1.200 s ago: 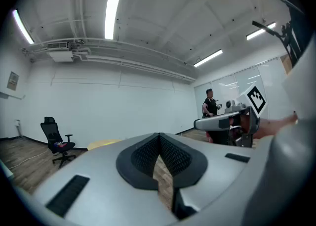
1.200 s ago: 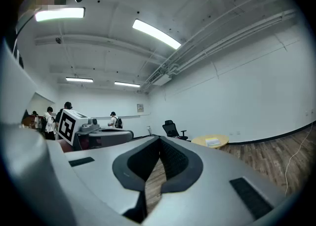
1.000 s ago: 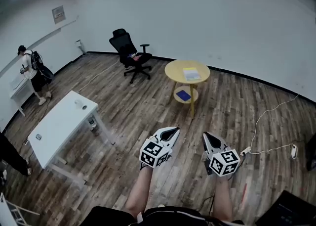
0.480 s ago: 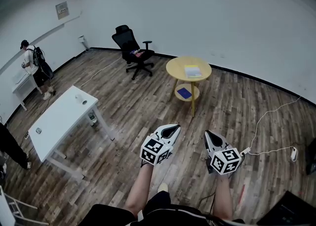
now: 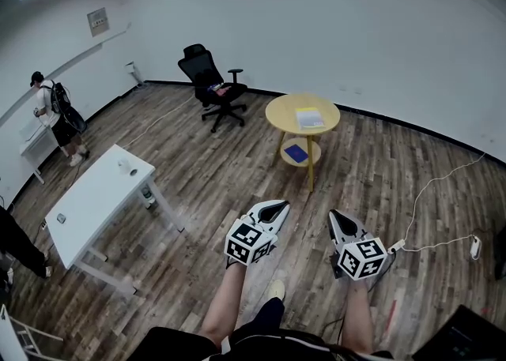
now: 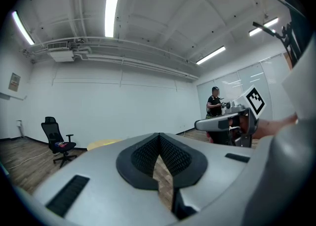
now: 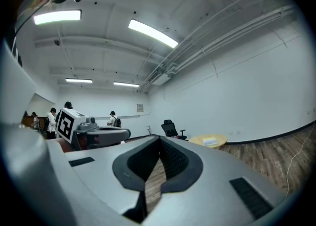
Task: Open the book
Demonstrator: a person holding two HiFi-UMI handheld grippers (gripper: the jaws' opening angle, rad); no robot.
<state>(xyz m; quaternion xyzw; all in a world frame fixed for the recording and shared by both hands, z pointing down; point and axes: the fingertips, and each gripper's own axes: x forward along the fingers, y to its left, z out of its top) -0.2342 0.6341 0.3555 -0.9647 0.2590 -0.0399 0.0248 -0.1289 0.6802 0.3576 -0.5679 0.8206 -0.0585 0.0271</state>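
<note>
A pale closed book [image 5: 309, 118] lies on top of a round yellow table [image 5: 281, 114] across the room; a blue item [image 5: 294, 152] sits on the table's lower shelf. In the right gripper view the book [image 7: 211, 142] shows far off on the yellow table [image 7: 222, 138]. My left gripper [image 5: 276, 208] and right gripper [image 5: 333, 216] are held level side by side, well short of the table. Both are shut with nothing between their jaws. In the left gripper view only a yellow edge of the table [image 6: 103, 144] shows above the jaws.
A black office chair [image 5: 209, 88] stands left of the yellow table. A white desk [image 5: 95, 200] is at the left. A person [image 5: 54, 117] stands by the far left wall. A white cable with a power strip [image 5: 474, 246] lies on the wooden floor at the right.
The view has shifted slightly as I walk; a foot now shows below between the grippers. Both grippers sit a little lower in the head view and stay shut.
</note>
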